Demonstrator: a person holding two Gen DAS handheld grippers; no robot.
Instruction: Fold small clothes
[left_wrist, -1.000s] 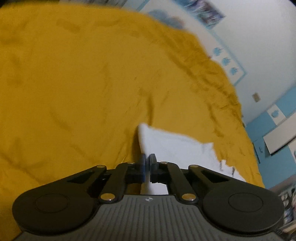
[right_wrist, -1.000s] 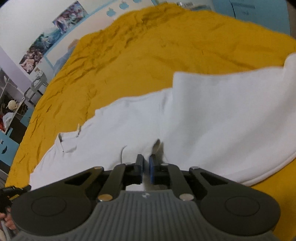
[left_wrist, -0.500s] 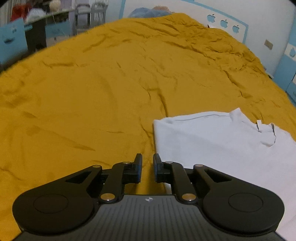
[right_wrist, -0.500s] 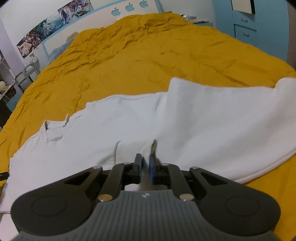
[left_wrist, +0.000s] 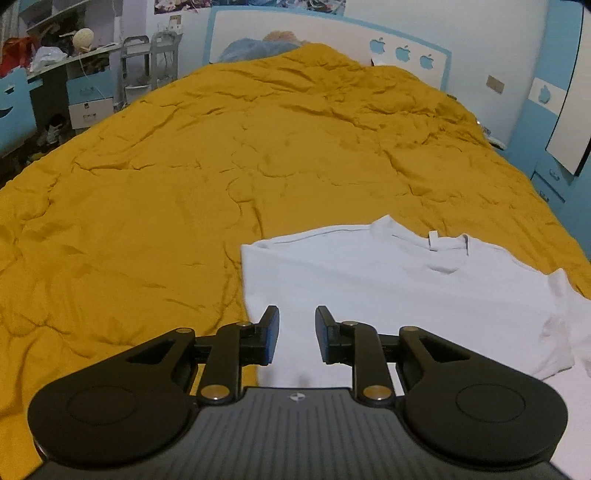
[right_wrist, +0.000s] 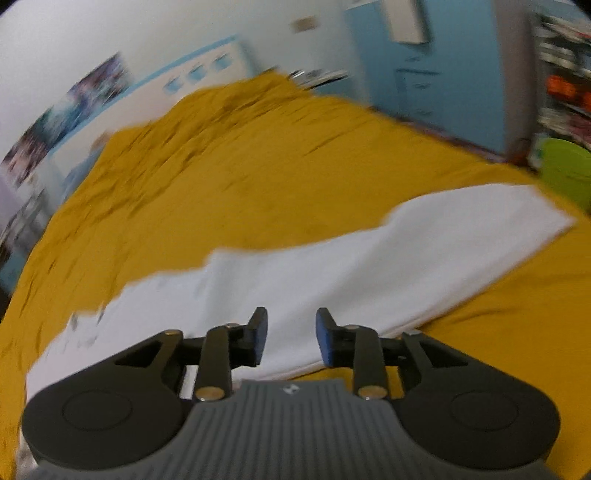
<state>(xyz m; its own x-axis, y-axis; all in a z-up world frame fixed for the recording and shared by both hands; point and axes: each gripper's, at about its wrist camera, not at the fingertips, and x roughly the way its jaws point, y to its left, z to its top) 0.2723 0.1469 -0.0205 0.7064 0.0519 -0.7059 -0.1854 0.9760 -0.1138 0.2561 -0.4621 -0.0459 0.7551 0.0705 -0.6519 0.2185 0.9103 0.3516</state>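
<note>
A white shirt (left_wrist: 388, 288) lies flat on the mustard-yellow bedspread (left_wrist: 155, 192), its collar toward the headboard and one side folded in to a straight left edge. My left gripper (left_wrist: 296, 325) hovers above the shirt's near left part, its jaws opening with nothing between them. In the blurred right wrist view the same white shirt (right_wrist: 332, 273) stretches across the bedspread (right_wrist: 258, 166). My right gripper (right_wrist: 290, 330) hangs over the shirt's near edge, jaws opening and holding nothing.
A blue and white headboard (left_wrist: 325, 33) with a pillow stands at the far end. Shelves and a blue desk (left_wrist: 44, 92) line the left side. A blue cabinet (right_wrist: 436, 74) and a green object (right_wrist: 565, 173) stand to the right of the bed.
Both grippers were shut on the white shirt's cloth and have let it go and opened. Both have lifted away from the shirt, and the right view has swung right.
</note>
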